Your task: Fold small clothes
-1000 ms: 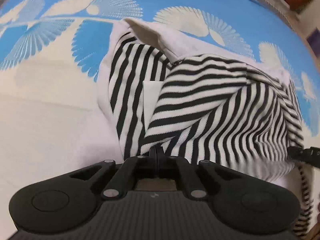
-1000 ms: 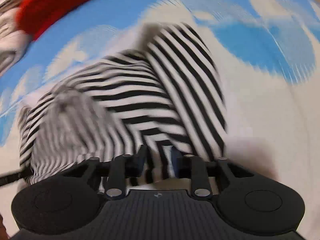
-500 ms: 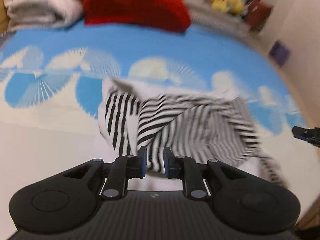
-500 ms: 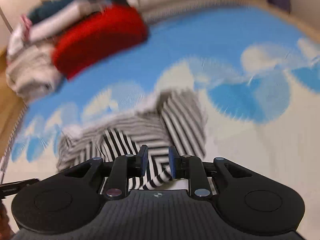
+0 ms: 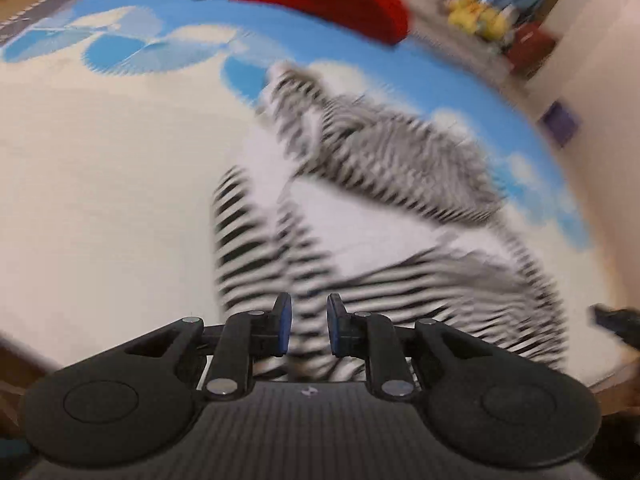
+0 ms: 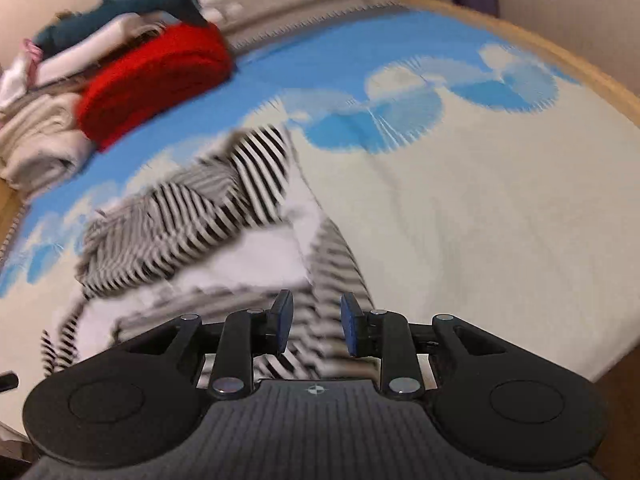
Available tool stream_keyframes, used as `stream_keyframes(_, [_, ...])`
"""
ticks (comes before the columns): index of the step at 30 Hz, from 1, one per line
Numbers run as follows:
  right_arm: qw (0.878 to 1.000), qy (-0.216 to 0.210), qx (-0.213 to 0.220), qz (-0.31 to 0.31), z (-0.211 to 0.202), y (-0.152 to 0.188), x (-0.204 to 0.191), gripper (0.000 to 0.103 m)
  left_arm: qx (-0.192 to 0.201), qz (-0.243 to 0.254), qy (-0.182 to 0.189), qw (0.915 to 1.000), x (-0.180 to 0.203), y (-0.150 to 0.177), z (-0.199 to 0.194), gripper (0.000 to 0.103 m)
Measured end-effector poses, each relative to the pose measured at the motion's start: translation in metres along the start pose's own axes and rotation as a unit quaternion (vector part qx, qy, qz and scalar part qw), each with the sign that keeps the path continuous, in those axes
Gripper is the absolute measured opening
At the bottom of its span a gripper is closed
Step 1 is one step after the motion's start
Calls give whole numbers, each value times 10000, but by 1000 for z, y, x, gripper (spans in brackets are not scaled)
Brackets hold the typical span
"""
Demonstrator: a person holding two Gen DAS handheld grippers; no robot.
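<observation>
The black-and-white striped garment (image 5: 384, 208) lies crumpled on the blue-and-cream patterned bedspread (image 5: 100, 184), ready for folding; the left gripper (image 5: 308, 330) stands narrowly parted, pads clear of cloth; the right gripper (image 6: 316, 328) is opening, letting its near edge go

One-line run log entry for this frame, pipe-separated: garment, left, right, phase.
garment: striped garment rumpled on bedspread | left gripper: open, nothing gripped | right gripper: opening, nothing gripped | phase: fold unfinished
</observation>
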State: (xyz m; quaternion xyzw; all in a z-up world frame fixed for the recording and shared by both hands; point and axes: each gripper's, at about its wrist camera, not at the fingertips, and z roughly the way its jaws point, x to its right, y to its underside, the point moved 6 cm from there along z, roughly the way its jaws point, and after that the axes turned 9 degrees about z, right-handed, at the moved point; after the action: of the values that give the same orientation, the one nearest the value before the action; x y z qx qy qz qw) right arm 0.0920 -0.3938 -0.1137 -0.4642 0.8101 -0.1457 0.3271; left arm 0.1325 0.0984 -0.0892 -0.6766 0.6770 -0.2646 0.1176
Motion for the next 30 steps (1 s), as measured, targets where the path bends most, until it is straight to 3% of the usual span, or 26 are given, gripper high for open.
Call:
stream_keyframes(3, [10000, -32, -65, -41, 4, 15, 11, 28, -43, -250, 16, 9997, -6, 5, 1, 27])
stream_keyframes(7, [9976, 60, -611, 322, 21, 35, 25, 35, -197, -565, -43, 9982, -19, 13, 2, 55])
stream_keyframes(8, [9969, 11, -705, 354, 24, 39, 27, 42, -265, -586, -34, 9979, -21, 13, 6, 57])
stream_keyframes(10, [9961, 111, -823, 314, 30, 44, 29, 50, -366, -658, -37, 9972, -24, 15, 12, 57])
stream_keyframes(19, [9928, 169, -1054, 551, 44, 48, 38, 50, -510, -1452, 16, 9881, -44, 20, 23, 57])
stream_keyframes(22, [9931, 79, -765, 887, 33, 37, 45, 50, -306, -1773, 163, 9836, -53, 18, 16, 57])
stream_keyframes(25, [9925, 256, -513, 1083, 28, 29, 58, 50, -522, -1721, -74, 9837, -58, 21, 22, 56])
stream_keyframes(27, [9896, 576, -724, 1101, 37, 36, 67, 50, -848, -1657, -216, 9823, -59, 27, 33, 55])
stream_keyframes(30, [9879, 551, -1101, 947, 53, 47, 62, 50, -879, -1438, -117, 9856, -49, 25, 41, 55])
